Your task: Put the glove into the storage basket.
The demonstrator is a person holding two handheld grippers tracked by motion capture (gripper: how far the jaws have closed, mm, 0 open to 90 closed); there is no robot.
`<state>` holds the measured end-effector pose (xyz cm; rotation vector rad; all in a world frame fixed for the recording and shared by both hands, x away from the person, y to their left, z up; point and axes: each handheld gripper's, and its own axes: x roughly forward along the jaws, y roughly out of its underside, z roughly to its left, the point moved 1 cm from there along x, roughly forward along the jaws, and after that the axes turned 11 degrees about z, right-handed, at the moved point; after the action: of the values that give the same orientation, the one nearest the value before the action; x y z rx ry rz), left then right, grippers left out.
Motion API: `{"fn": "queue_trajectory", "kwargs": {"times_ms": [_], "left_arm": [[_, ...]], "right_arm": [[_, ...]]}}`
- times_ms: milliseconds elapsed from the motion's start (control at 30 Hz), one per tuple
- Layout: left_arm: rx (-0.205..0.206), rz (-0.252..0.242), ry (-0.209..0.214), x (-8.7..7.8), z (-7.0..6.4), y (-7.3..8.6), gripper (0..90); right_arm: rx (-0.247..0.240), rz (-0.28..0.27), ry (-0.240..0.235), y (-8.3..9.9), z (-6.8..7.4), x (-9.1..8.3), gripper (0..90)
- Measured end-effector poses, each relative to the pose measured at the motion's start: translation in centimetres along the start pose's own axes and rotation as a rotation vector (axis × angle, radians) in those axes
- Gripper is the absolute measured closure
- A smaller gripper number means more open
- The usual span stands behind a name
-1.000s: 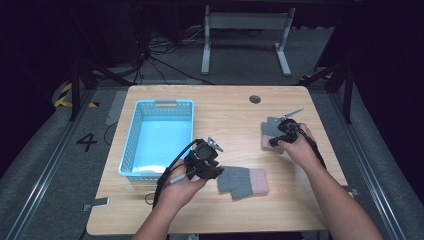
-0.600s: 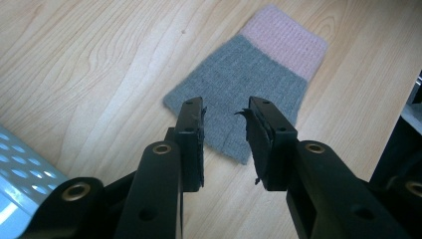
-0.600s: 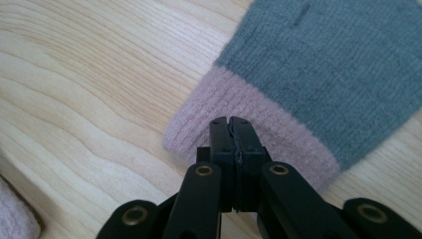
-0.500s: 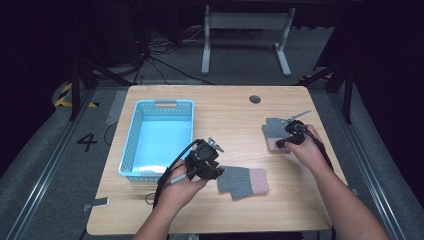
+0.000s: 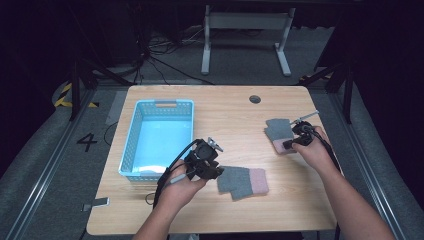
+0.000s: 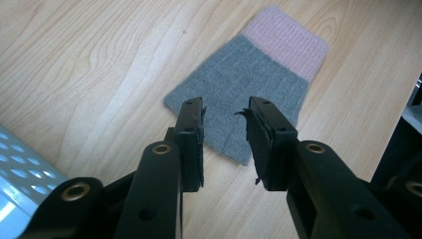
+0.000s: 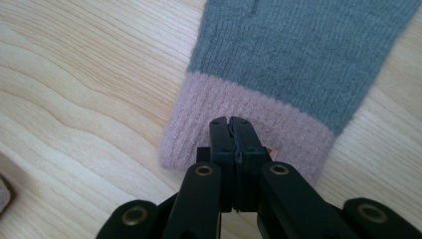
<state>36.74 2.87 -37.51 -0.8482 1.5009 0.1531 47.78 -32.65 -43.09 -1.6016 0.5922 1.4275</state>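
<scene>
Ribbed pink cuff [image 7: 239, 134] under pressed-together right tool [image 7: 232, 122]; left tool [image 6: 225, 114] gapes above flat grey knit.

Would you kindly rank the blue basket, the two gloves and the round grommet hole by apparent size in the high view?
1. blue basket
2. near glove, with the far glove partly covered by the right gripper, so those two stay unranked
3. grommet hole

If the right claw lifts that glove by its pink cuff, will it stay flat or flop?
The glove looks like soft knit lying limp on the table, so it would probably droop. It is thin, likely light. The fuzzy cuff under the shut right claw should resist slipping.
</scene>
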Motion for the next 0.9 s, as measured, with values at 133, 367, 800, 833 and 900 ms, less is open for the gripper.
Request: {"fn": "queue_trajectory", "kwargs": {"times_ms": [133, 367, 800, 833, 900], "left_arm": [[0.000, 0.002, 0.000, 0.0, 0.0, -0.1, 68.2], [0.003, 0.000, 0.001, 0.0, 0.0, -0.1, 68.1], [0.004, -0.001, 0.006, 0.1, -0.1, -0.3, 67.1], [0.005, -0.001, 0.005, 0.1, -0.1, -0.3, 67.1], [0.008, 0.000, 0.002, 0.0, -0.1, -0.2, 67.0]], "right_arm": [[0.012, 0.003, 0.002, 0.4, -0.4, -0.2, 90.0], [0.033, 0.005, 0.003, 1.0, -1.1, -0.5, 90.0], [0.042, -0.094, -0.041, 0.2, -0.4, -2.3, 80.7], [0.042, -0.097, -0.036, -0.1, -0.3, -2.5, 79.7], [0.044, -0.105, -0.031, -0.5, -0.4, -2.7, 76.8]]}}
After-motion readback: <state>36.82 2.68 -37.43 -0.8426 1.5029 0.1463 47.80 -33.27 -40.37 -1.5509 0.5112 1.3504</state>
